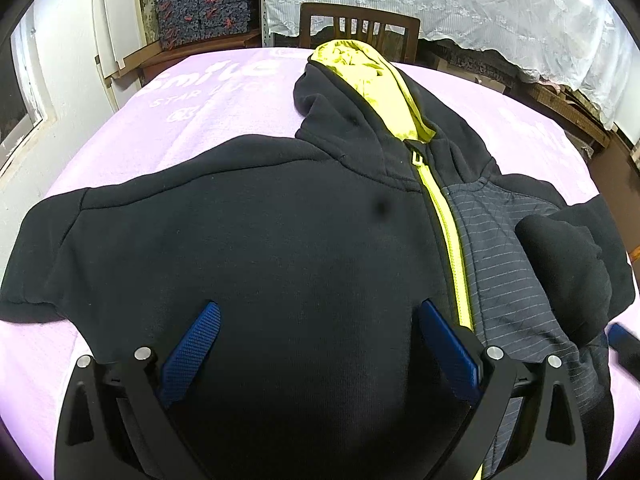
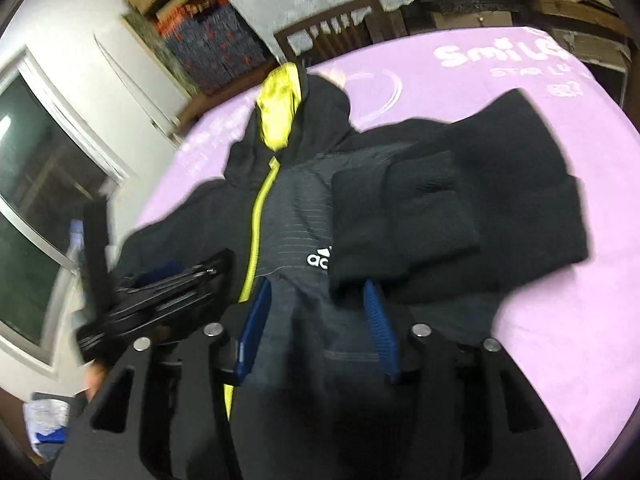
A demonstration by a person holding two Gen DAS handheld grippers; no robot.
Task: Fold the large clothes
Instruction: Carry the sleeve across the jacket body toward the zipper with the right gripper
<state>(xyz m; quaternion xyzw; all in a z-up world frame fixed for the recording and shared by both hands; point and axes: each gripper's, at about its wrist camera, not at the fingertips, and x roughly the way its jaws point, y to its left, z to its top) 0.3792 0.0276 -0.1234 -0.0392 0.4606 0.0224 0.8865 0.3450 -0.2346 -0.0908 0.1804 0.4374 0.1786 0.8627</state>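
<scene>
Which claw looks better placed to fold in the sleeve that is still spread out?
Probably the left claw. It hangs open over the hoodie on the side where the unfolded sleeve lies flat. The right claw, also open, sits by the sleeve already folded across the chest.

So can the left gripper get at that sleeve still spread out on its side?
Probably yes: the left gripper is open above the hoodie, and nothing lies over the flat sleeve.
</scene>
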